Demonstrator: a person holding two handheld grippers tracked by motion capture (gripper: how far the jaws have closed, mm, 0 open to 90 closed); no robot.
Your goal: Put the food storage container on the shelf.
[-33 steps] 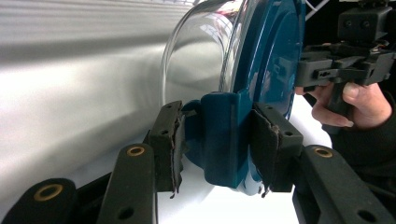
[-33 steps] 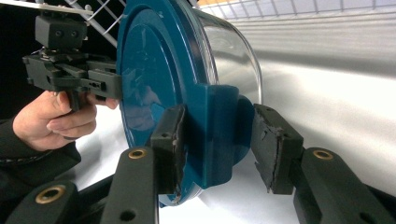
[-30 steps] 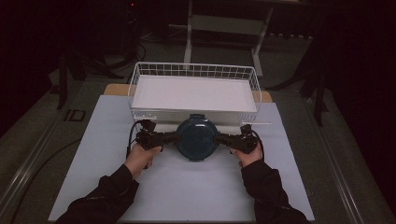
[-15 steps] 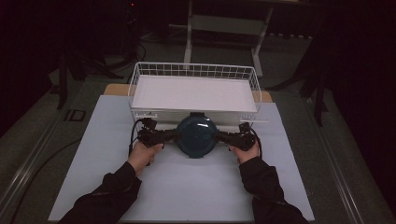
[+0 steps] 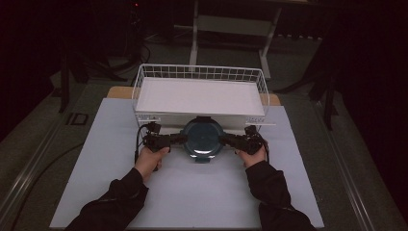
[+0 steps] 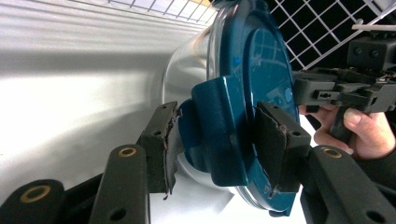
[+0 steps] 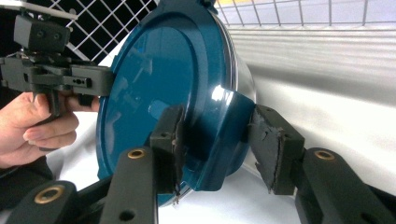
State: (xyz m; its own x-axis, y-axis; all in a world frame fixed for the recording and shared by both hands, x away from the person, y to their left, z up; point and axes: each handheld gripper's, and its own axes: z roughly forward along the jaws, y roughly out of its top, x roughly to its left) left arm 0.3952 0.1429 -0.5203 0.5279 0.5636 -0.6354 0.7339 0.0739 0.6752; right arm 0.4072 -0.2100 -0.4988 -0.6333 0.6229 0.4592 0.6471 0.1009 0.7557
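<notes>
A round clear container with a dark blue lid [image 5: 202, 139] hangs between my two grippers, just in front of the white wire basket [image 5: 199, 72]. My left gripper [image 5: 180, 140] is shut on the lid's left side clip. In the left gripper view its pads clamp that blue clip [image 6: 219, 130] from both sides. My right gripper [image 5: 224, 139] is shut on the opposite clip, and in the right gripper view the clip [image 7: 219, 135] sits between its pads. The lid [image 7: 154, 93] stands on edge in both gripper views.
The basket has a white floor and wire walls [image 6: 317, 32], and its front rim is right behind the container. A white mat [image 5: 192, 192] covers the table. Dark floor, cables and a stand's legs [image 5: 195, 43] lie beyond.
Both hands and the container have moved slightly away from the person, closer to the basket's front wall. Both grips are unchanged.
</notes>
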